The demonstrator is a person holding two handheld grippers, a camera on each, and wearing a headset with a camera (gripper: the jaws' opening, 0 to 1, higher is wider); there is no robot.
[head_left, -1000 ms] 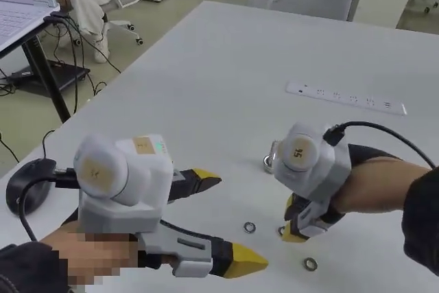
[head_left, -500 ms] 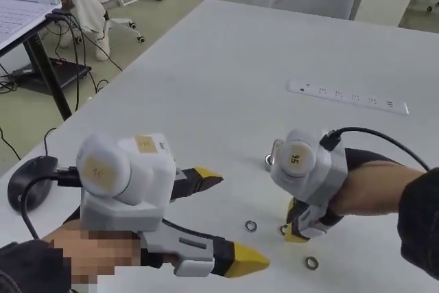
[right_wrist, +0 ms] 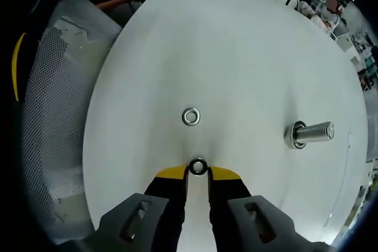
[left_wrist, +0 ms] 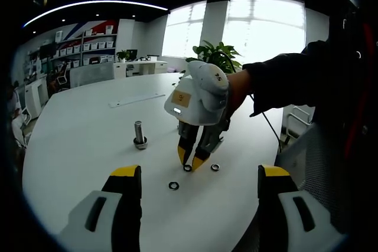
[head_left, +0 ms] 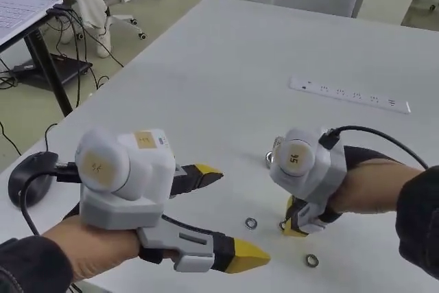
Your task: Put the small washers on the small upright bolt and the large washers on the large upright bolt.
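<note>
Your right gripper points down at the desk. Its fingers are closed nearly all the way. A washer sits right between the yellow tips, just below the middle of the right gripper view. It looks pinched by its edge, but I cannot tell if it is off the desk. Squeeze gently and evenly, because a thin ring like this can pop out sideways. Lift straight up, slowly, and watch that the ring comes with you.

The bolt stands at the right of that view, well apart from the washer. I see one bolt, and I cannot tell if it is the small one or the large one. So check the ring's hole against it first. Bring the ring over the top of the bolt and hold it flat. Line the hole up with the tip, then let go.

Another washer lies near, just above the tips in that view. Don't bump it. Your left gripper has its fingers wide open and holds nothing. Hold it out of the way, at the lower left of the head view.
</note>
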